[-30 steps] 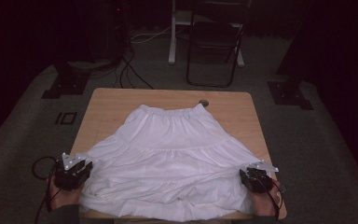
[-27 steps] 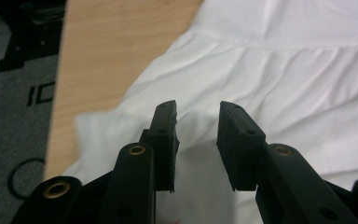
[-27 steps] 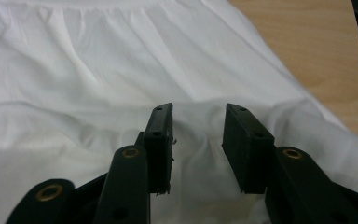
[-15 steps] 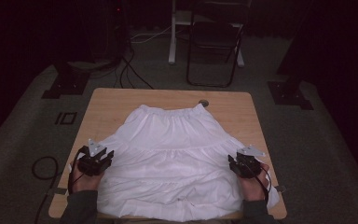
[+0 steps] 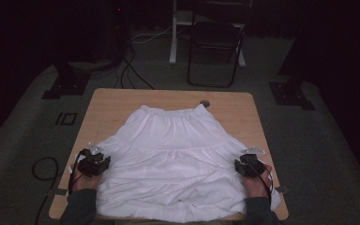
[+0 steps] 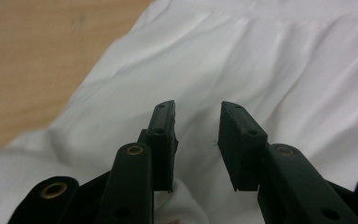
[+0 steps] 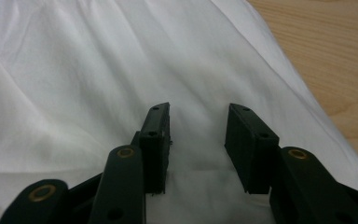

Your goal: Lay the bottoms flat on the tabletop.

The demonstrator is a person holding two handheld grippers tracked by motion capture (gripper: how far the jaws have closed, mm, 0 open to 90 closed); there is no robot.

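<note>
The white skirt (image 5: 178,159) lies flat on the table (image 5: 122,101), waistband far from you. Your left gripper (image 6: 196,126) and right gripper (image 7: 199,128) have just widened and stand parted over the skirt's 2 side edges, pinching nothing; lower both together and gather 1 fold each.

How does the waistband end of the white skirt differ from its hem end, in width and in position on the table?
The waistband is narrow and gathered, and lies at the far side on the table; the hem is much wider and reaches the near edge. The waistband lies fairly even; the hem is rumpled, with folds. The hem's right corner hangs past the table edge; the waistband lies wholly on the table. Both are white.
</note>
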